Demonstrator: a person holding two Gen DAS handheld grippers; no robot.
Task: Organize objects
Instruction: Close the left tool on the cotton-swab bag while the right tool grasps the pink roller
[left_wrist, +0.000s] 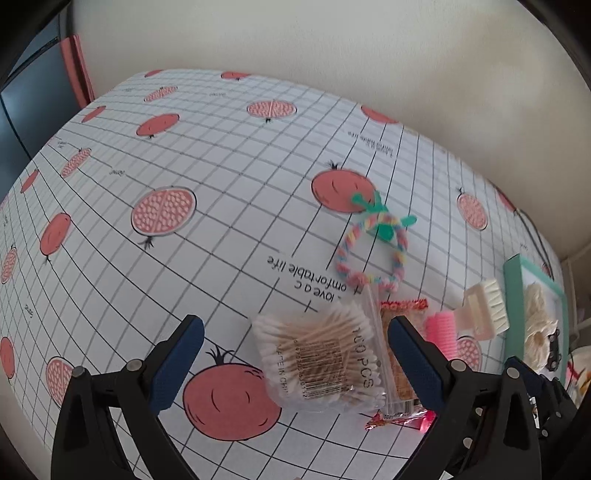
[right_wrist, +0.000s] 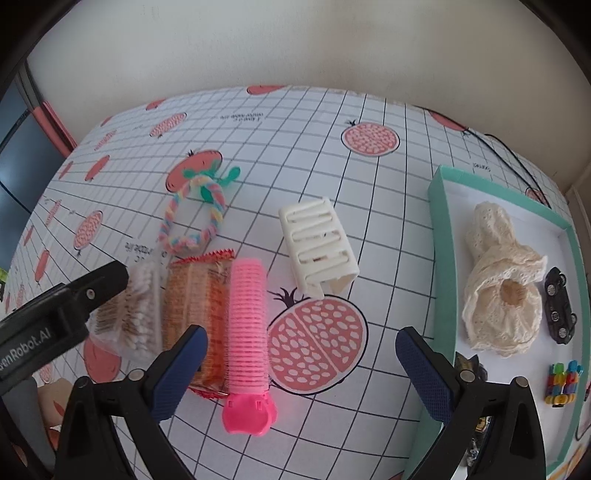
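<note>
Swab bag (left_wrist: 325, 360): seemingly "100 PCS"

Both grippers' jaws spread wide

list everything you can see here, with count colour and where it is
cotton swab pack: 1, clear bag with white tips, on the tablecloth between the left gripper's fingers
snack packet: 1, orange and red, beside the swabs
hair roller: 1, pink, lying right of the snack packet
hair claw clip: 1, white, past the roller
braided ring toy: 1, pastel with green ends, farther back
tray: 1, teal rim, white inside, at the right
lace cloth: 1, cream, in the tray
toy car: 1, black, in the tray
block toy: 1, multicoloured, in the tray
tablecloth: 1, white grid with pink fruit
left gripper: 1, black with blue pads, open
right gripper: 1, black with blue pads, open
</note>
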